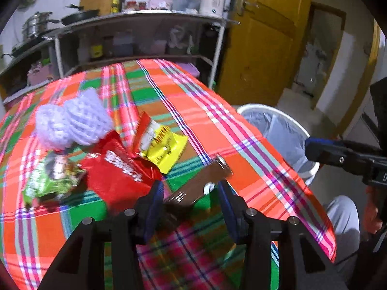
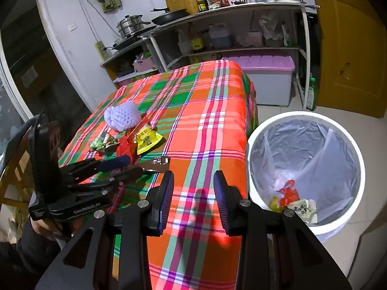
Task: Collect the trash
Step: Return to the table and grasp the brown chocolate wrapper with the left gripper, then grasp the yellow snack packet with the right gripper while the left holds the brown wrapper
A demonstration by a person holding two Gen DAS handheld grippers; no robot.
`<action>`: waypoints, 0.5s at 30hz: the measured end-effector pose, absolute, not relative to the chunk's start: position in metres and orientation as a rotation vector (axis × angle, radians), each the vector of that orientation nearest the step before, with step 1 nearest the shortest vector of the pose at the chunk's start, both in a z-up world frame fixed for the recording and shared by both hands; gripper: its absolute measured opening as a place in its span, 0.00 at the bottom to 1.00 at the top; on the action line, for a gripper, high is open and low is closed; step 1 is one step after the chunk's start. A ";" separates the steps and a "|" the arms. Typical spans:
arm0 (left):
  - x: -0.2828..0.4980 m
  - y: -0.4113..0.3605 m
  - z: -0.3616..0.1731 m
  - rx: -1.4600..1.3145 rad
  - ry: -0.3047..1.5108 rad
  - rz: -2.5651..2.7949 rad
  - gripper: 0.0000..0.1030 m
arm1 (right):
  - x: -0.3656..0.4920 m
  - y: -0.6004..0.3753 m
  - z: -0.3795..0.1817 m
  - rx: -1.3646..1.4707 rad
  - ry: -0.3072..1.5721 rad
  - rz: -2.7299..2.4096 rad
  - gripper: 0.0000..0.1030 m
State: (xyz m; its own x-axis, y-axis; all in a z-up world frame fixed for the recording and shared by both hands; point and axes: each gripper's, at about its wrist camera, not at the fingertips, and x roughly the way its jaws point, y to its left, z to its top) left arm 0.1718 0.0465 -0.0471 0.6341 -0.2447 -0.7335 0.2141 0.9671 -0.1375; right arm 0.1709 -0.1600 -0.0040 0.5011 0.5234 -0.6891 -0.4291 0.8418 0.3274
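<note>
Working left to right: green wrapper point(image 1: 52, 181) at nine o'clock, white foam net point(image 1: 72, 120) above it, red packet point(image 1: 121, 169), then yellow sachet point(image 1: 164, 149) — all on the plaid tablecloth point(image 1: 254, 145), not yet collected. Left gripper point(image 1: 191, 207), jaws apart, straddles the brown wrapper point(image 1: 200, 181) without pressing on it, near the table edge at three o'clock. Right gripper point(image 2: 193, 200) hangs parted and empty over bare cloth. White bin point(image 2: 256, 140) stands just beside that edge, a few scraps inside; I judge the job partly done, with open floor around the bin.
</note>
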 end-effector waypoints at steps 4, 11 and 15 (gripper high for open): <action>0.170 0.039 -0.050 0.005 0.855 -0.259 0.44 | 0.175 -0.160 -0.007 0.123 0.881 0.576 0.34; 0.164 0.034 -0.050 0.024 0.847 -0.227 0.23 | 0.176 -0.159 -0.009 0.130 0.886 0.582 0.34; 0.159 0.037 -0.050 -0.004 0.837 -0.214 0.22 | 0.174 -0.158 -0.008 0.126 0.882 0.584 0.34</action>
